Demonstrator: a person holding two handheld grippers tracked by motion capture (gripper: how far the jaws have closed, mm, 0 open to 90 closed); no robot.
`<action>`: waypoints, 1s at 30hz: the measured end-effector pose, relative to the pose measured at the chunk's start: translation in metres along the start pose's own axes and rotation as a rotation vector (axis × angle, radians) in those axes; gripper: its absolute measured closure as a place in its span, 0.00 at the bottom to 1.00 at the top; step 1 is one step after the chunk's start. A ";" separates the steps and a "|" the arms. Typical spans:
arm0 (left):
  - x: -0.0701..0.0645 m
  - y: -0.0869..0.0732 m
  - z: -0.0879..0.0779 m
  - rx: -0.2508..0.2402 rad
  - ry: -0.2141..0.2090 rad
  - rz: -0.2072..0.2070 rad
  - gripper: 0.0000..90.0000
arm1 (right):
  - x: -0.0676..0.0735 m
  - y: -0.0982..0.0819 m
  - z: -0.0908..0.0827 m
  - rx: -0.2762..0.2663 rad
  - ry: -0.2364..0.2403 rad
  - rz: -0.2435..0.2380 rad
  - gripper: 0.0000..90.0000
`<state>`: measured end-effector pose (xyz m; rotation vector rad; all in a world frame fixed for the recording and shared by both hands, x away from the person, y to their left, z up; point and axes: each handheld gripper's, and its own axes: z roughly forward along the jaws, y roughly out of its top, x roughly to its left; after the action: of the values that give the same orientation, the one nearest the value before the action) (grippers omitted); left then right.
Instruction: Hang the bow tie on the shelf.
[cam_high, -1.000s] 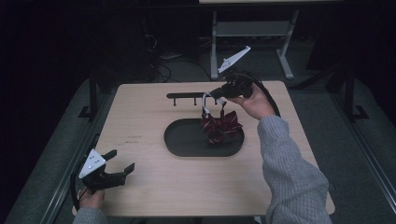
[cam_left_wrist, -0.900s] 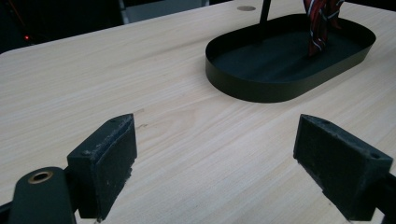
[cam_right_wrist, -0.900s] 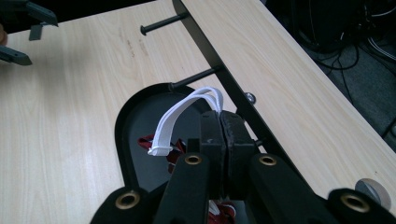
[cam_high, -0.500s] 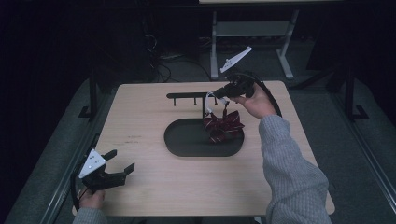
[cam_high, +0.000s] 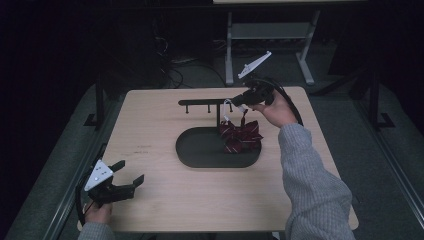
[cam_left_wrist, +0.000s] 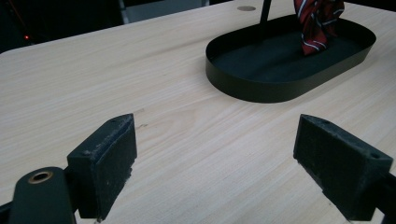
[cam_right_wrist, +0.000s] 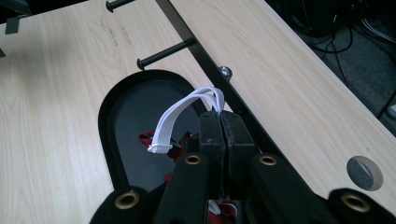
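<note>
So, largest first: you have one wooden table (cam_high: 165, 135), one black oval tray (cam_high: 200, 150) whose post carries a bar with pegs (cam_right_wrist: 163, 52), and one red striped bow tie (cam_high: 241, 136) hanging just over the tray's right end. Your right gripper (cam_high: 239, 99) is clenched on the bow tie's white elastic loop (cam_right_wrist: 180, 119), held near the bar; it looks not yet hung on a peg. Your left gripper (cam_high: 127, 182) sits released, grasping nothing, at the table's near-left corner.
</note>
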<state>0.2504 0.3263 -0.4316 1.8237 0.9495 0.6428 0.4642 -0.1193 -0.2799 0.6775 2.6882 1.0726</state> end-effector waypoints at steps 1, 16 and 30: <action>0.000 0.000 0.000 0.001 -0.001 0.001 0.14 | -0.001 0.000 0.000 0.002 0.000 -0.005 0.98; 0.000 0.000 0.000 -0.001 -0.001 -0.002 0.14 | -0.004 -0.006 0.002 0.012 -0.001 0.022 0.98; 0.000 0.000 0.000 0.002 -0.003 0.000 0.14 | -0.007 -0.011 0.006 0.013 -0.010 0.034 0.97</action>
<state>0.2505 0.3261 -0.4316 1.8255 0.9492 0.6394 0.4688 -0.1261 -0.2913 0.7314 2.6866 1.0572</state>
